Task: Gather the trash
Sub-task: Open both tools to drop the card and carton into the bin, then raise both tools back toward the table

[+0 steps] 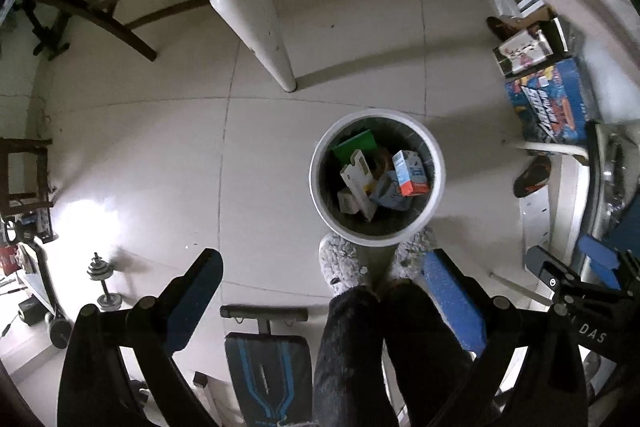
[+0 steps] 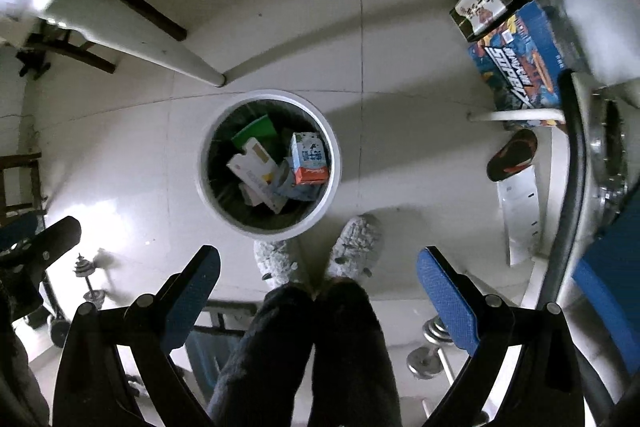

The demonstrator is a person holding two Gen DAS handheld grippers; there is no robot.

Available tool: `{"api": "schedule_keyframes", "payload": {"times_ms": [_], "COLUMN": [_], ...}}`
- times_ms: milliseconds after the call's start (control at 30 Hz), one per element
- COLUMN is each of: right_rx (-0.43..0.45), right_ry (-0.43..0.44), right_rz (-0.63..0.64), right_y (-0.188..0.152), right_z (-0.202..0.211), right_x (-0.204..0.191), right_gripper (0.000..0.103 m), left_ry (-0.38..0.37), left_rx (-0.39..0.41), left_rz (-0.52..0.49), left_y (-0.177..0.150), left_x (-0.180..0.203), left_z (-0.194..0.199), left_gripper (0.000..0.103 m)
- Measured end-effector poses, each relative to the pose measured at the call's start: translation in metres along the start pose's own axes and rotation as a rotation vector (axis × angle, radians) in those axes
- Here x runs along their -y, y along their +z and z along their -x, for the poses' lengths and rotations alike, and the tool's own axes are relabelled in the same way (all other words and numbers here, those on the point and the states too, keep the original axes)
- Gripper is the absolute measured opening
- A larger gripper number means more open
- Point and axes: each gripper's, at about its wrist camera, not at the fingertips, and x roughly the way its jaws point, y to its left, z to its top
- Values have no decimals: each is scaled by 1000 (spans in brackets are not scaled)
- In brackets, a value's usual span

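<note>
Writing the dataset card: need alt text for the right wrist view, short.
Looking straight down past the open, empty right gripper at a round white trash bin on a pale tiled floor, lined in black and holding cartons and flattened boxes. The person's fuzzy grey slippers stand just below the bin, with a white table leg at upper left and a blue printed box at right.

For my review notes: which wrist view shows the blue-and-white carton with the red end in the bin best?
The right wrist view: the carton faces the camera, larger and nearer mid-frame inside the bin. The left wrist view shows the same carton smaller and more tilted.
</note>
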Motion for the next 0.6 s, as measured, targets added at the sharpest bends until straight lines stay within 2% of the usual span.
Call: {"api": "schedule_keyframes", "payload": {"times_ms": [400, 600], "right_rx": [57, 126], "right_ry": [46, 115], "right_rz": [-1, -47], "right_y": [-31, -31], "right_z": [173, 255], "right_x": [-20, -19], "right_gripper": [100, 100], "left_ry": [-44, -19], "left_rx": [84, 201], "left_rz": [-30, -38], "left_y": [-27, -14], "left_x": [-2, 5], "left_z": [150, 217], "left_gripper": [103, 103]}}
